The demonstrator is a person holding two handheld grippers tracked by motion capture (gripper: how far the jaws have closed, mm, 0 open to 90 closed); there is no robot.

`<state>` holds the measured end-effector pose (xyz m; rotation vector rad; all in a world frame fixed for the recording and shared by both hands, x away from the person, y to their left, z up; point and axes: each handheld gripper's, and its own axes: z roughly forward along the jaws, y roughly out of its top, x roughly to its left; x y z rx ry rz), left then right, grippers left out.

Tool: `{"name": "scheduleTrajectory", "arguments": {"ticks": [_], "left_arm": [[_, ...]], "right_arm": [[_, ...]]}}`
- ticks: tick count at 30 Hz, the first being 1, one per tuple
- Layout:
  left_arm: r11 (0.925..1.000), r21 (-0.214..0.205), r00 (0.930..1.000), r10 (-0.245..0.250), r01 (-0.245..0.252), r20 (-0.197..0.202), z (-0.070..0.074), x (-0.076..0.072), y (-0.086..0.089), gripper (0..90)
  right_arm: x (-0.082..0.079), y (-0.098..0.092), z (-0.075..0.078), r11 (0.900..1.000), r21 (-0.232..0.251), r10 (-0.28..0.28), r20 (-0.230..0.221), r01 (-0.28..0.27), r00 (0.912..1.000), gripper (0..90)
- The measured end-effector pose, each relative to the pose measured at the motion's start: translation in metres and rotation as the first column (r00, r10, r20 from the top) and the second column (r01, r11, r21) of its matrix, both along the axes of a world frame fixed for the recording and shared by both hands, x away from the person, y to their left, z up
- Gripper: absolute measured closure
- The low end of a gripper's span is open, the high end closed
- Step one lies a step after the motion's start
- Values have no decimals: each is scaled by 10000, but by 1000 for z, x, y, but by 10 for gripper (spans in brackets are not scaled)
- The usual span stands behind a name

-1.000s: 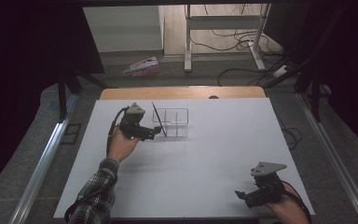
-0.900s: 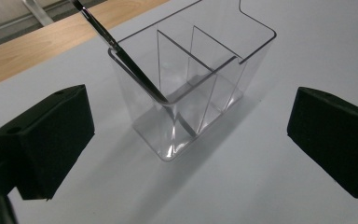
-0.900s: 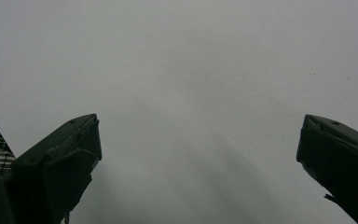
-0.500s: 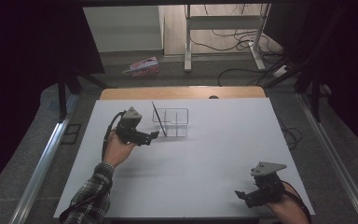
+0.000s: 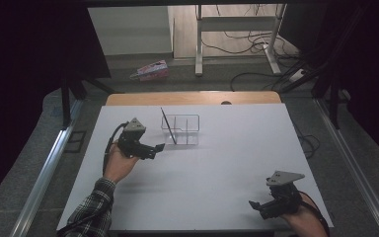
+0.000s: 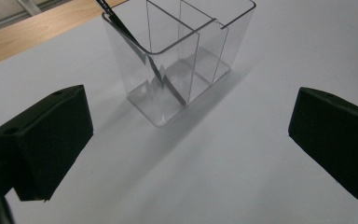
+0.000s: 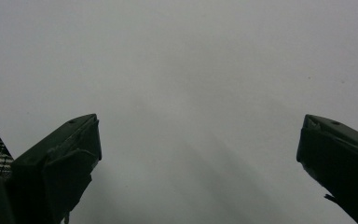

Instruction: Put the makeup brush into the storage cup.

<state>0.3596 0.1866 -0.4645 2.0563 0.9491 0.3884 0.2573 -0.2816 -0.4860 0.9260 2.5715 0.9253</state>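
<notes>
A clear plastic organiser with several compartments stands on the white table, toward the far side. A thin dark stick leans in its left compartment, its top sticking out up and to the left. The left gripper view has the organiser and the stick close ahead. My left gripper hovers just left of the organiser, open and holding nothing. My right gripper rests near the table's front right edge, open over bare table.
A wooden strip borders the table's far edge. Beyond it on the floor lie a pink box, a metal stand and cables. Metal rails run along both sides.
My left gripper has drawn back a little from the organiser, toward the left and nearer the person. The right gripper has stayed put.
</notes>
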Motion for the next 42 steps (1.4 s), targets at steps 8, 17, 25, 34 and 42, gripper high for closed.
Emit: {"name": "scheduleTrajectory", "arguments": {"ticks": [8, 17, 25, 34, 42], "left_arm": [[10000, -45, 10000, 68, -68, -26, -4, -9, 7, 0], [9998, -171, 9999, 114, -113, 56, -7, -20, 16, 0], [9993, -323, 9998, 197, -198, -23, -12, -30, 22, 0], [9999, -38, 9999, 107, -107, -45, -17, -40, 21, 0], [9998, 21, 9998, 194, -194, -28, -18, -50, 22, 0]], "right_arm": [[0, 0, 0, 10000, -20, -4, -6, 4, 10000, 0], [0, 0, 0, 10000, -56, -2, -12, 2, 10000, 0], [0, 1, 0, 10000, -49, 23, 40, -23, 10000, 0], [-1, 2, 0, 10000, -65, 25, 13, -25, 10000, 0], [-1, 2, 0, 10000, -66, 41, 28, -41, 10000, 0]]}}
